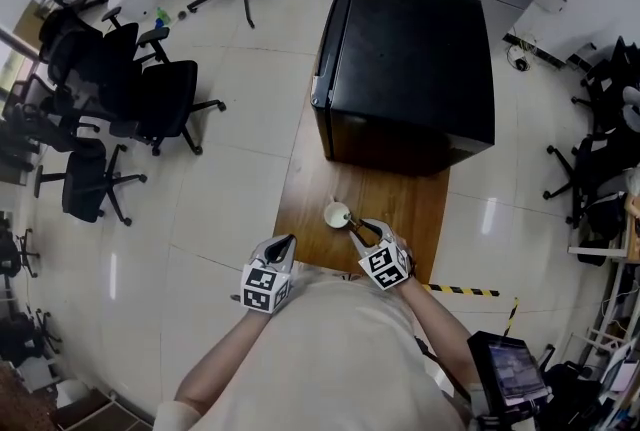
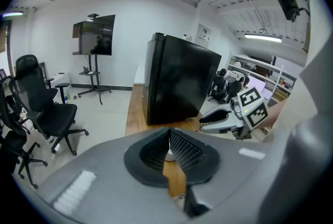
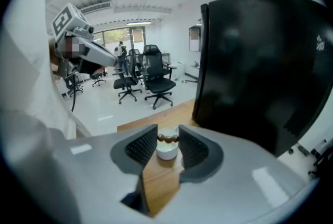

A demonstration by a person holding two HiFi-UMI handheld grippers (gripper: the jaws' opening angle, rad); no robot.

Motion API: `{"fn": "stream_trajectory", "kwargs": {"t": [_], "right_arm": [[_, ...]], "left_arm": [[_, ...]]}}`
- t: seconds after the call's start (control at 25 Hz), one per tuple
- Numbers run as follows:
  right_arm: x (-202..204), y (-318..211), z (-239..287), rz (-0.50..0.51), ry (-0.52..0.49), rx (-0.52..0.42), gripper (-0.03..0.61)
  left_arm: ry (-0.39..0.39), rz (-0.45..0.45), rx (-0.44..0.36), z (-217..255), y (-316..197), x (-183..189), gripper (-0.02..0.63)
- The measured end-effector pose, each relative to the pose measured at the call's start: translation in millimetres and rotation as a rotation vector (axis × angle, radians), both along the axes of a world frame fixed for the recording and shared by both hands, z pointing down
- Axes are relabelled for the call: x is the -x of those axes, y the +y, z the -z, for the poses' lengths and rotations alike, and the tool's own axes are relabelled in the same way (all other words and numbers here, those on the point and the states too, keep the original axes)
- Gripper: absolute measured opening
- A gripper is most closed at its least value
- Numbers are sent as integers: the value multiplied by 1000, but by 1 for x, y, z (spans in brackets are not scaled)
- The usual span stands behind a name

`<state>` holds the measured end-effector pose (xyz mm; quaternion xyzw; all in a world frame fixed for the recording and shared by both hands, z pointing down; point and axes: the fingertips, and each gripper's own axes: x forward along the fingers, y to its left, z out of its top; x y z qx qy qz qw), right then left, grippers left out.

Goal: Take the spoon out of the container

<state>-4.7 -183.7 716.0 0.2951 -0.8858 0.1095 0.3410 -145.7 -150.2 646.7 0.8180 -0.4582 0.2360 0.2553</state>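
Note:
A small white cup [image 1: 337,214] stands on the wooden table [image 1: 400,209] in front of the black fridge. In the right gripper view the cup [image 3: 167,152] sits just beyond the jaws, and the spoon's brown beaded handle [image 3: 168,138] runs across between the two pads, touching both. My right gripper [image 3: 168,137] is shut on that handle above the cup's rim; in the head view it [image 1: 358,227] points at the cup from the near right. My left gripper [image 1: 285,241] hovers at the table's near left edge, apart from the cup, its jaw tips [image 2: 169,132] together with nothing held.
The black fridge [image 1: 410,59] fills the far half of the table, right behind the cup. Black office chairs [image 1: 150,89] stand on the floor to the left. Yellow-black tape [image 1: 465,291] marks the floor by the table's right side.

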Motion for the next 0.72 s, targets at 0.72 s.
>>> {"fn": "stream_trajectory", "kwargs": {"t": [0.72], "right_arm": [[-85, -41, -81, -211, 124, 29, 126]], "left_arm": [[-30, 11, -11, 4, -5, -14, 0]]}}
